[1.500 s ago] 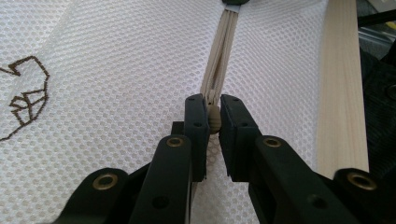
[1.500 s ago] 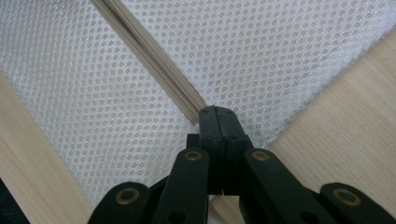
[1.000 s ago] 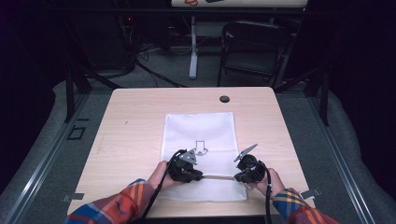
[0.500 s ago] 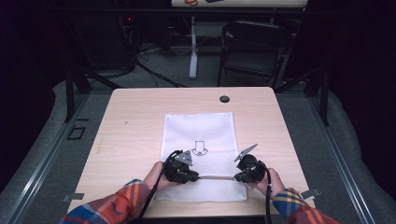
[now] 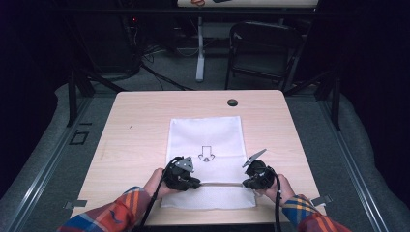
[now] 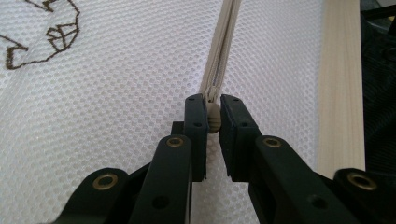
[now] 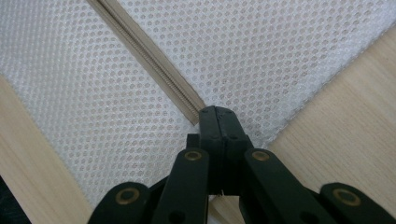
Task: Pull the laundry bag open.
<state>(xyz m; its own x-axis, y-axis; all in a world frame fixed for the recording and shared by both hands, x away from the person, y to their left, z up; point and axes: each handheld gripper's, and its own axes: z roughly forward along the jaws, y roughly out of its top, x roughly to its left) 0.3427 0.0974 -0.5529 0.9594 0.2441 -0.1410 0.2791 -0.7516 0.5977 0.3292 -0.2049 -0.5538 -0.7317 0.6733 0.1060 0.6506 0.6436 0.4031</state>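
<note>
Nearest the person, the left gripper [image 5: 182, 175] and the right gripper [image 5: 256, 175] sit low over the near end of a white mesh bag [image 5: 207, 145], which lies flat on the wooden table [image 5: 140, 121] with a small arrow-like print [image 5: 206, 153] at its middle. A pale zipper [image 5: 220, 183] runs across the bag between the two tools. In the left gripper view the jaws are nearly closed on a small ribbed zipper pull [image 6: 213, 117], with the zipper's tape running away from it; in the right gripper view the jaws are pressed tight together, pinching the zipper's end [image 7: 198, 112] by the bag's edge (the mesh corner lies just beyond). The step in hand looks like working the zipper: one tool anchors the end, the other holds the slider. The next move likely calls for a steady pull along the line of the teeth while the anchor keeps the tape taut. Whether the zipper is open or closed along its length is hard to make out, and the bag's contents, if any, cannot be told. Farther off, a round dark grommet [image 5: 232, 102] sits near the table's far edge, and a folding chair [image 5: 263, 53] stands beyond.
</note>
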